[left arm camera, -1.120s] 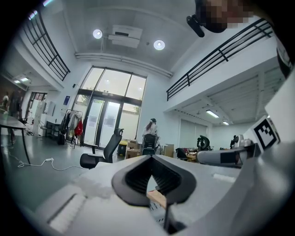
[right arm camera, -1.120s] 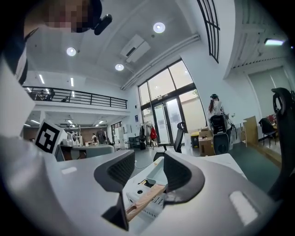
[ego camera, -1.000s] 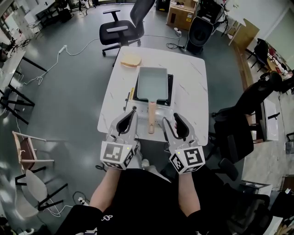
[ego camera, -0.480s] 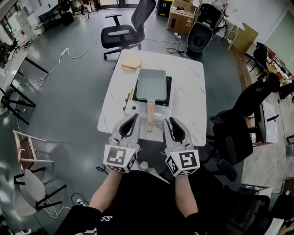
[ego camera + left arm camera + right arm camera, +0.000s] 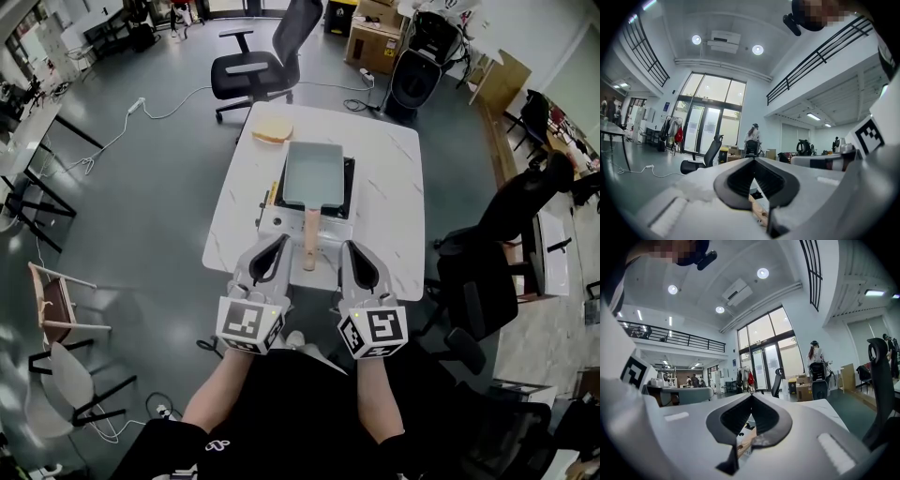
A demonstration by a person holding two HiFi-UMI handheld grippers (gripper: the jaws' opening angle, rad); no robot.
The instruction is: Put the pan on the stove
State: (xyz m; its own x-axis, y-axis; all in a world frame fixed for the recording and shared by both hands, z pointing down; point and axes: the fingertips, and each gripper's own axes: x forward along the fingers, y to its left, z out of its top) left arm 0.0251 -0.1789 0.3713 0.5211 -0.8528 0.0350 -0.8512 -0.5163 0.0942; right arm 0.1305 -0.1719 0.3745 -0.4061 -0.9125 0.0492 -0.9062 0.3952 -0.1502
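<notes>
A pale blue-grey rectangular pan point(image 5: 312, 173) sits on the black stove point(image 5: 347, 190) in the middle of the white table point(image 5: 389, 187). Its wooden handle point(image 5: 309, 242) points toward me. My left gripper point(image 5: 280, 242) hangs just left of the handle's end, jaws shut on nothing. On the handle's other side my right gripper point(image 5: 348, 247) is also shut and empty. Neither touches the pan. In the left gripper view the handle point(image 5: 760, 213) shows below the closed left gripper point(image 5: 753, 160). In the right gripper view the handle point(image 5: 746, 441) shows through the closed right gripper point(image 5: 752, 397).
A slice of bread point(image 5: 272, 132) lies at the table's far left corner. An office chair point(image 5: 258, 66) stands behind the table, and another dark chair point(image 5: 497, 253) to its right. Boxes and a black bin point(image 5: 412, 56) are farther back.
The right gripper's jaws have closed from open to shut. Both grippers have stayed over the table's near edge, shifting only slightly.
</notes>
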